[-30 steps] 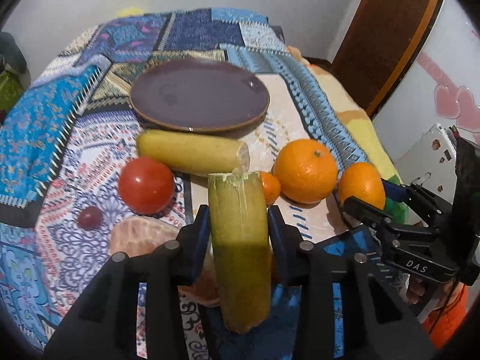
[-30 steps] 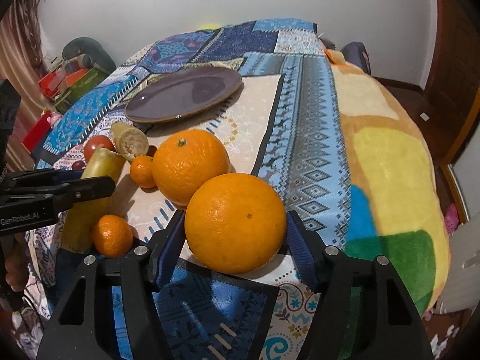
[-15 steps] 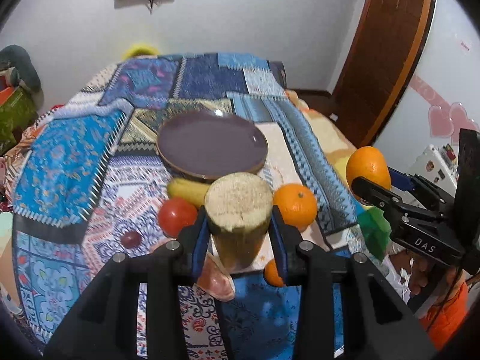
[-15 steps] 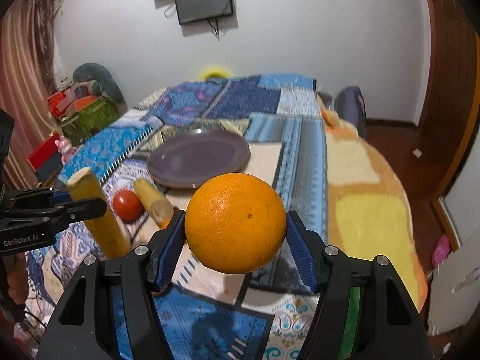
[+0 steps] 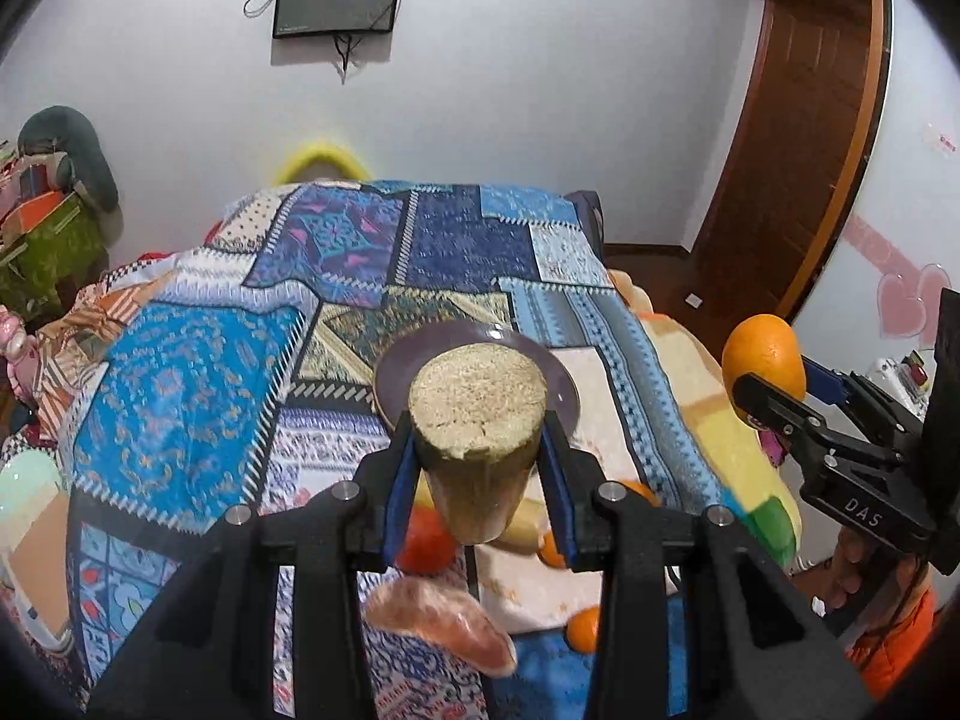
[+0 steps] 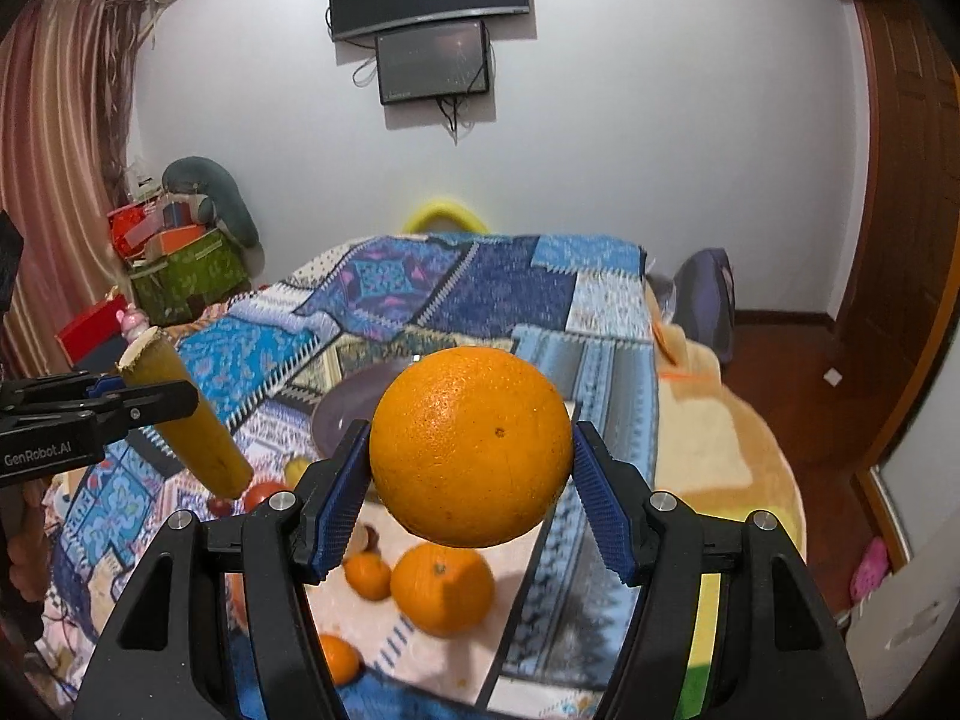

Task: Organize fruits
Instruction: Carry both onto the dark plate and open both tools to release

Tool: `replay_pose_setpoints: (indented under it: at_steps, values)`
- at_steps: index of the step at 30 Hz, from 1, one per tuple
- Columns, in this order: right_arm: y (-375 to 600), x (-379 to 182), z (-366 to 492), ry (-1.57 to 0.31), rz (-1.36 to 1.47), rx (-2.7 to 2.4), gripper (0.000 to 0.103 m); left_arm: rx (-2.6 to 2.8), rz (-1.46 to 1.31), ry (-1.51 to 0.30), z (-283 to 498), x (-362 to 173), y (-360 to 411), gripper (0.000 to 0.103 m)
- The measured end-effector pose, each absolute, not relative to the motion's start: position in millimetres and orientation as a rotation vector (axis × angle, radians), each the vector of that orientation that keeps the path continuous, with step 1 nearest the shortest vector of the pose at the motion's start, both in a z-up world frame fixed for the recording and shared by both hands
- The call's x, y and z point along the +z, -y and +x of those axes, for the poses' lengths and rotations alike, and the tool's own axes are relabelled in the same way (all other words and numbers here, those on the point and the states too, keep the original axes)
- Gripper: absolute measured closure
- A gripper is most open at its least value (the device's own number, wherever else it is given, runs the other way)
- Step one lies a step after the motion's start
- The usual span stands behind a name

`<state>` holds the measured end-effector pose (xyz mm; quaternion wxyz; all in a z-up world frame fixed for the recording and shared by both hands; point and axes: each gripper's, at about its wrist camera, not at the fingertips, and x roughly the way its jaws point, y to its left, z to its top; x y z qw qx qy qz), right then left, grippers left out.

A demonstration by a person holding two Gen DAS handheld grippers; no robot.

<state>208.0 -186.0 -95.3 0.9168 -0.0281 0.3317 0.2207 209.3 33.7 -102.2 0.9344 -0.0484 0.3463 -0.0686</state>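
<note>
Left wrist view: left gripper (image 5: 480,468) is clamping the yellow-green cut stalk piece (image 5: 477,432) airborne above the round purple plate (image 5: 393,375), tilted, risking slipping out; right wrist view: right gripper (image 6: 471,480) is pinching the big round orange (image 6: 471,447) aloft, risking rolling free.

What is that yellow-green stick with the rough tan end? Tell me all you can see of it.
The yellow-green stick looks like a cut length of sugarcane or similar stalk: smooth waxy skin, a flat, grainy, fibrous tan cut face. It is clamped between the blue pads of the left gripper, tilted, cut end up, lifted clear of the patterned bedspread. Only the pads touch it.
</note>
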Motion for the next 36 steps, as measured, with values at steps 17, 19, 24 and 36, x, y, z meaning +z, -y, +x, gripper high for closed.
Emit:
replay_pose_setpoints:
  at_steps: [17, 19, 24, 36]
  values:
    - [158, -126, 262, -0.708, -0.090, 0.459, 0.041, -0.116, -0.076, -0.749, 279, -132, -43, 0.065]
    - [155, -130, 270, -0.721, -0.097, 0.458, 0.041, -0.116, -0.083, -0.762, 286, -137, -45, 0.065]
    - [146, -143, 287, -0.761, -0.144, 0.460, 0.041, -0.122, -0.101, -0.797, 305, -151, -51, 0.065]
    - [124, -173, 324, -0.853, -0.201, 0.475, 0.041, -0.151, -0.109, -0.875, 345, -176, -51, 0.065]
